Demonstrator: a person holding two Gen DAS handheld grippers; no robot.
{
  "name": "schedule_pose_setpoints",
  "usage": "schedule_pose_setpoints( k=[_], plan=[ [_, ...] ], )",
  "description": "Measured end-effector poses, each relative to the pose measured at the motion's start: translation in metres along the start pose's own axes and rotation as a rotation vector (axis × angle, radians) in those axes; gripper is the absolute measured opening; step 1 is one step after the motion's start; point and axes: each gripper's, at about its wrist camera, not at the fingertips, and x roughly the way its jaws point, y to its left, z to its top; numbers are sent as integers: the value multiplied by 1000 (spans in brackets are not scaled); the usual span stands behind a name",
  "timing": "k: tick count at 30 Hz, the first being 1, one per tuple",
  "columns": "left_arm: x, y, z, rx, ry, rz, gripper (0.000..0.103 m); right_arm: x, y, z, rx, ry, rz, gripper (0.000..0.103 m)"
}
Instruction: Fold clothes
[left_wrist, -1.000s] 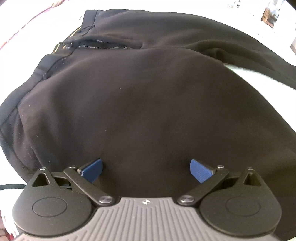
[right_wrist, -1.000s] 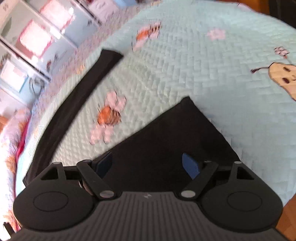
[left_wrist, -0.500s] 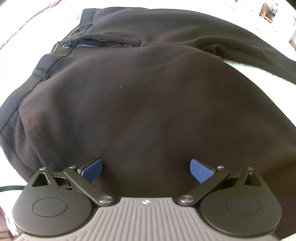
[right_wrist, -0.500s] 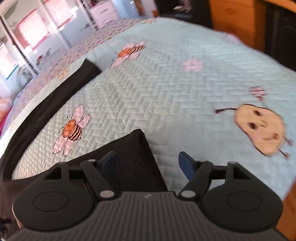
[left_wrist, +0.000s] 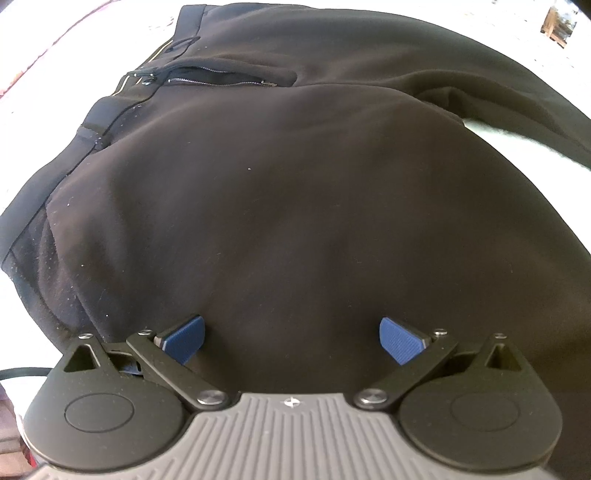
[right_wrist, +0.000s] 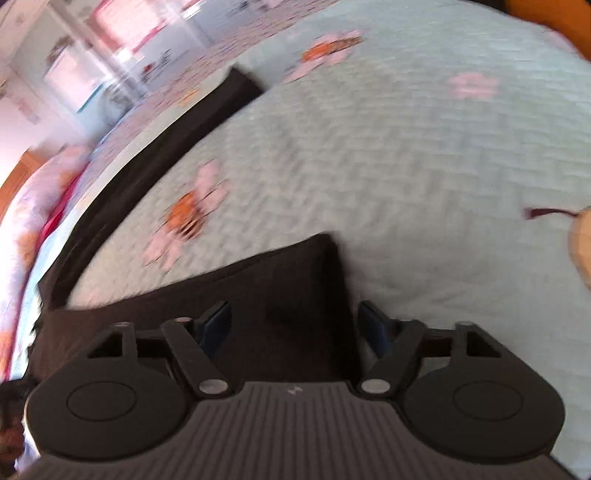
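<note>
Trousers of black fleece-like cloth (left_wrist: 295, 203) fill most of the left wrist view, their waistband and zipped pocket (left_wrist: 221, 79) toward the upper left, one leg running off to the upper right. The left gripper (left_wrist: 291, 338) hangs low over the seat with its blue pads spread wide, holding nothing, probably poised to take the near edge. In the blurred right wrist view the right gripper (right_wrist: 293, 319) straddles a leg end at lower centre, jaws apart around the cloth yet not pinching, likely set to grasp. Beneath lies a pale mint quilted bedspread (right_wrist: 424, 155) with bee and flower prints; bright windows (right_wrist: 122, 48) glow at upper left.
</note>
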Motion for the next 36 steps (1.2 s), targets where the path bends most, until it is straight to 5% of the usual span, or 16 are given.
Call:
schedule_pose_setpoints(
  k=[4,10,16,21,23,30,36],
  plan=[
    [-4,-5,3,14,-7,20,103,-5,11,5,2,-13,-45,15],
    [-31,-9,7,35,-94,-32,103,-46,49,33,-66,-157,-14,6],
    [-46,-17,12,28,-143,-123,103,-45,64,80,-106,-241,-91,7],
    [-20,-11,8,19,-60,-99,103,39,30,72,-34,-6,-296,15],
    [-12,-7,5,24,-35,-77,103,35,23,60,11,-56,-292,17],
    [-17,-4,-3,41,-58,-100,103,-19,16,36,151,-163,-271,57],
    [-19,-14,-12,102,-57,-113,103,-27,-13,-8,286,-108,-234,57]
  ],
)
